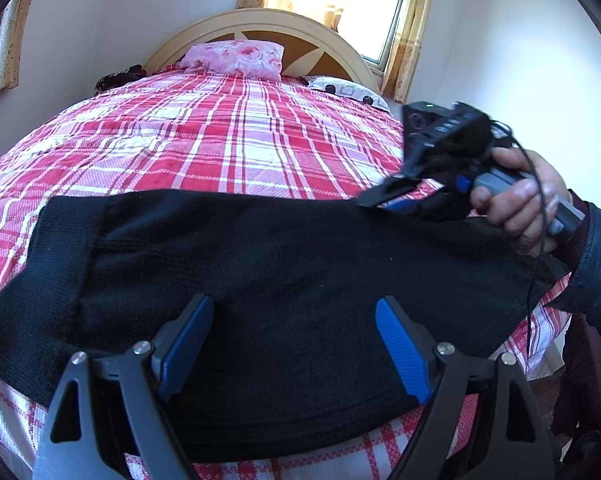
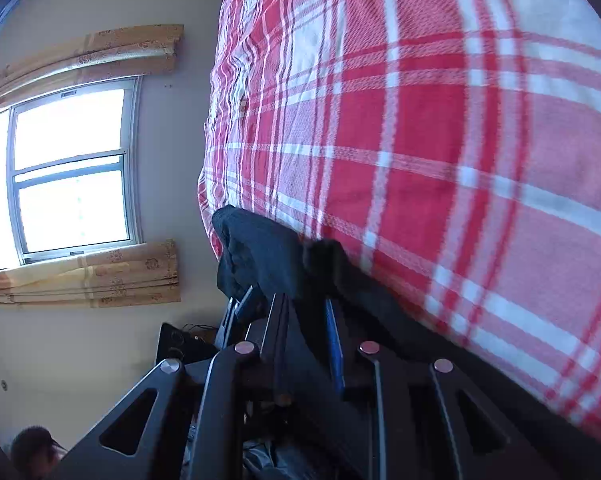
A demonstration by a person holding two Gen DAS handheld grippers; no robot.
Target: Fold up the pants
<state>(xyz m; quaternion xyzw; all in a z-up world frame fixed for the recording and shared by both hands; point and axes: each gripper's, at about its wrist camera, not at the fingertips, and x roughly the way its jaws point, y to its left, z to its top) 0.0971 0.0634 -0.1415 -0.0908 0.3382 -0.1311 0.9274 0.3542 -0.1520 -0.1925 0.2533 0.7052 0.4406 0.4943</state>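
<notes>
Black knit pants [image 1: 260,248] lie crosswise on the red plaid bed sheet [image 1: 220,140], folded into a wide band. My left gripper [image 1: 294,304] hovers over their near part, its blue pads wide open with only fabric below them. My right gripper [image 1: 376,200], held by a hand [image 1: 516,208], sits at the pants' far right edge. In the right wrist view, which is rolled sideways, the right gripper [image 2: 302,296] is shut on a bunched fold of the pants [image 2: 260,248] against the plaid sheet [image 2: 420,160].
A pink flowered pillow [image 1: 236,58] and a white dotted pillow [image 1: 348,90] lie by the headboard [image 1: 260,24]. A curtained window [image 1: 380,12] is behind the bed. The bed's right edge drops off near the hand's dark sleeve [image 1: 596,264].
</notes>
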